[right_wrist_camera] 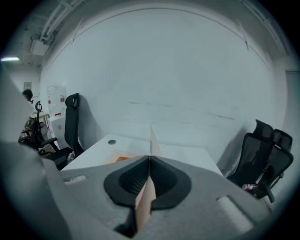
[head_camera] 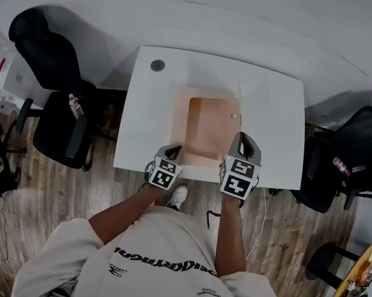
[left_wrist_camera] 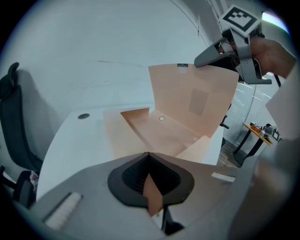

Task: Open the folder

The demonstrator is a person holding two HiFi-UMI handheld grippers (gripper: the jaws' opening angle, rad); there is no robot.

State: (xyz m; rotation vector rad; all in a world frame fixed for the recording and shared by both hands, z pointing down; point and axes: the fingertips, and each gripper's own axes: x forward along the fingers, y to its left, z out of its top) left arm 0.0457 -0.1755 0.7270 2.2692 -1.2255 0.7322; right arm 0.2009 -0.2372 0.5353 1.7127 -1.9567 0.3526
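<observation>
Closest in, a person in a pale shirt (head_camera: pixel 176 260) leans over w/ both arms out, one tool in each hand. The L hand-held gripper (head_camera: pixel 173 151) is at the near edge of the white worktop (head_camera: pixel 142 117). Its jaws are pressed together on a bit of the peach folder (head_camera: pixel 206 130), at the near left part. The R hand-held gripper (head_camera: pixel 243 138) is just beside it, a bit further in & higher. Its jaws are squeezed tight on the thin edge of the folder's cover (left_wrist_camera: pixel 197 98). That cover stands up almost straight along the folder's right side, so the folder is partly open. The rest lies flat in the middle of the worktop, close to the near edge, w/ a darker orange part inside & a small round dot (left_wrist_camera: pixel 161 118) near the far end. Past the folder the worktop is bare & white, w/ a round hole (head_camera: pixel 157 65) at the far left corner. A black chair (head_camera: pixel 56 90) stands left of the worktop & another black chair (head_camera: pixel 358 156) stands right of it, both on the wood floor (head_camera: pixel 62 188). Furthest back is a plain pale wall (right_wrist_camera: pixel 164 70).
</observation>
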